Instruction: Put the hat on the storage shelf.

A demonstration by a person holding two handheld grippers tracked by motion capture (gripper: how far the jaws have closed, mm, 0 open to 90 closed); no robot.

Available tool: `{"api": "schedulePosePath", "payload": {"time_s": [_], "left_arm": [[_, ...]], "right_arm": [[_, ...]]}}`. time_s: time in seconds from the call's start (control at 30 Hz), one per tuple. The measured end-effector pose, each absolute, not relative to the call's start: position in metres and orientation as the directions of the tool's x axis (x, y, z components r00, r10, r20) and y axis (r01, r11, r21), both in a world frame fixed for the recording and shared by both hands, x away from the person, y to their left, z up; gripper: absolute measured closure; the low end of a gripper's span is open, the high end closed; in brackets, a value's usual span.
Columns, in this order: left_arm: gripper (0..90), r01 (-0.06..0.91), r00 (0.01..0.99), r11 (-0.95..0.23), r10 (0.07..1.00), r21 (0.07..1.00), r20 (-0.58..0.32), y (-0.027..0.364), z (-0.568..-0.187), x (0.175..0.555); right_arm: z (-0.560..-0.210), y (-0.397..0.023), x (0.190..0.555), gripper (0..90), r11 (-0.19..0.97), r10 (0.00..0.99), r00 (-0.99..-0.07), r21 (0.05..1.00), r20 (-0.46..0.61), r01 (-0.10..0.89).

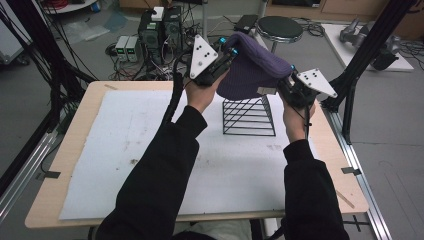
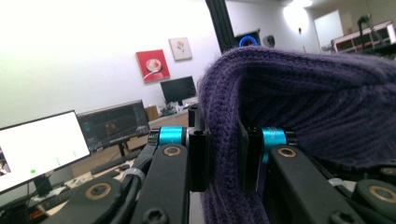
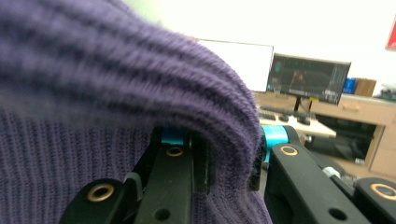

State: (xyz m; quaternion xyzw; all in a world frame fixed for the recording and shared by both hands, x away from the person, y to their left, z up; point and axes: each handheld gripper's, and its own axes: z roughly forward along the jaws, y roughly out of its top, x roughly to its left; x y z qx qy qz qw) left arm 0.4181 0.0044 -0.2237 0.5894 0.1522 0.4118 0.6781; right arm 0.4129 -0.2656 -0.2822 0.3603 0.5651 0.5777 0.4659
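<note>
A purple knitted hat hangs stretched between my two grippers, just above a black wire stand on the white mat. My left gripper is shut on the hat's rim at its left side; in the left gripper view the ribbed rim of the hat is pinched between the black jaws of the left gripper. My right gripper is shut on the rim at the right, by a small label. In the right gripper view the hat folds over the jaws of the right gripper.
The white mat covers a wooden table. Black frame posts stand at the table's right and left. Computers, cables and a round stool sit on the floor beyond the far edge.
</note>
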Motion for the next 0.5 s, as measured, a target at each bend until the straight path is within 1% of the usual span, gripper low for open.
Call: {"api": "schedulePosePath", "payload": {"time_s": [0.17, 0.27, 0.37, 0.5], "left_arm": [[78.7, -0.347, 0.640, -0.033, 0.722, 0.937, 0.263, 0.000, -0.241, 0.425], [78.7, -0.339, 0.652, -0.031, 0.713, 0.940, 0.259, -0.002, -0.247, 0.425], [78.6, -0.334, 0.656, -0.037, 0.708, 0.942, 0.261, -0.005, -0.251, 0.424], [78.6, -0.311, 0.668, -0.031, 0.703, 0.950, 0.242, -0.007, -0.256, 0.423]], "right_arm": [[-0.293, -0.270, 0.415, 79.0, 0.041, 0.948, -0.312, 0.998, -0.055, -0.053], [-0.300, -0.277, 0.413, 78.9, 0.010, 0.945, -0.327, 1.000, -0.017, -0.024], [-0.306, -0.281, 0.411, 78.9, 0.009, 0.943, -0.334, 1.000, -0.011, -0.008], [-0.313, -0.285, 0.409, 78.5, -0.006, 0.936, -0.351, 1.000, 0.012, 0.019]]}}
